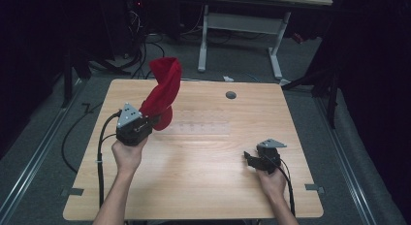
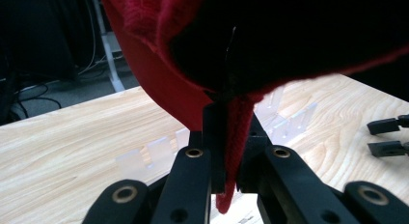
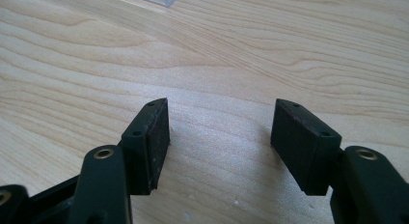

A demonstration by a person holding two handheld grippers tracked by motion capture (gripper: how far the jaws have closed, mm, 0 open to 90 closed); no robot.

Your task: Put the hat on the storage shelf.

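A red knitted cloth [image 1: 164,91], like a hat or sock, stands lifted above the left half of the wooden table [image 1: 194,186]. My left gripper [image 1: 154,120] is shut on its lower edge; in the left gripper view the red fabric [image 2: 159,60] hangs over the camera and is pinched between the jaws of the left gripper [image 2: 230,137]. My right gripper [image 1: 248,158] rests low over the table at the right, open, nothing between its pads [image 3: 154,137]. The right gripper [image 3: 219,137] looks down on bare wood.
A clear plastic rack [image 1: 198,128] with several slots lies on the table's middle, just right of the cloth. A round grommet hole [image 1: 230,95] sits near the far edge. Cables trail off the left side; a desk frame [image 1: 242,36] stands beyond.
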